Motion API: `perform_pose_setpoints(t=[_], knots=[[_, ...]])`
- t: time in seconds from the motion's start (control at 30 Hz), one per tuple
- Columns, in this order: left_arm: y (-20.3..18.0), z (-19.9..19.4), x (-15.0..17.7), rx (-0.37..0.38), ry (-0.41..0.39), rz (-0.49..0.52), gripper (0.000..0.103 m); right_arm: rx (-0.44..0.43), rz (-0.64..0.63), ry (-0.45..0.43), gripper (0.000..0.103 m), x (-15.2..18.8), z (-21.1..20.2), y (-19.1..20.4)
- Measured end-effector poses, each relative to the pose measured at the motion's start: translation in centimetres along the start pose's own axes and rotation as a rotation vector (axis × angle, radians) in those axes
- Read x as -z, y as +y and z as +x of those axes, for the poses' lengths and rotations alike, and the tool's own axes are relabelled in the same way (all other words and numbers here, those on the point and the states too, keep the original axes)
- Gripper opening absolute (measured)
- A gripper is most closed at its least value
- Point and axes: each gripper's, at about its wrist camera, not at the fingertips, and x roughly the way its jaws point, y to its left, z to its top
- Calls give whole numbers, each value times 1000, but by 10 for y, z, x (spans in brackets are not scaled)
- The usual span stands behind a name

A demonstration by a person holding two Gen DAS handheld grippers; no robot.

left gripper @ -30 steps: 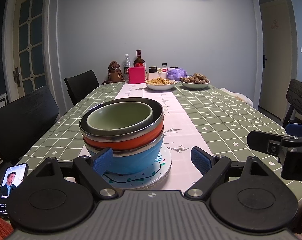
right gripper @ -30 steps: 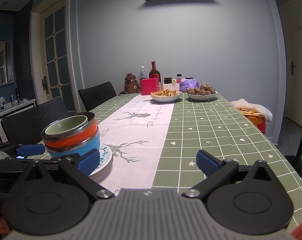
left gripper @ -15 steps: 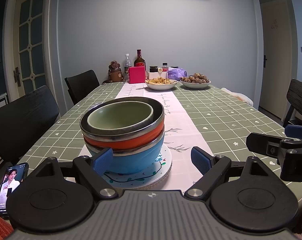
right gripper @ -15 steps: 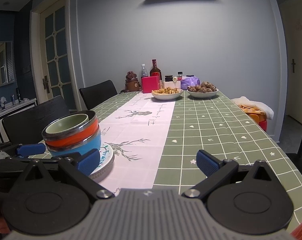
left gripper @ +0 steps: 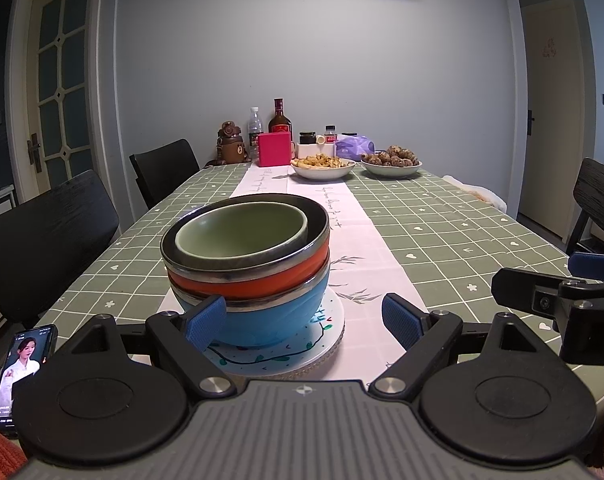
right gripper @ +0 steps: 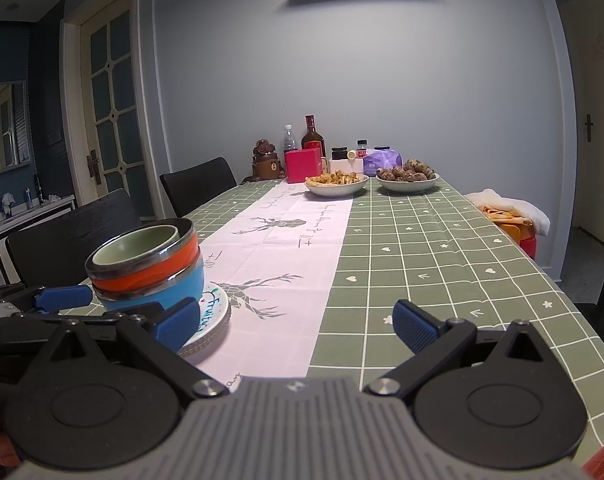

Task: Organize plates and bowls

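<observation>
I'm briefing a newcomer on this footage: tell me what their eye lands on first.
First, the nested stack: a pale green ceramic bowl inside an orange steel-rimmed bowl inside a blue steel-rimmed bowl, on a white painted plate at the near end of the green checked tablecloth. At the far end, two white bowls of snacks sit before a dark liquor bottle.

Each gripper, left (left gripper: 303,320) and right (right gripper: 296,324), has black linkages, silver screws, blue ribbed pads (left gripper: 204,319), grey ridged housing.
</observation>
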Motion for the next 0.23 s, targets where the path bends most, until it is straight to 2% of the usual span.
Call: perform_pose_setpoints(t=[0.23], knots=[[0,-2,0,3,-11,7,103,0,0,-1,100,0,0,0]])
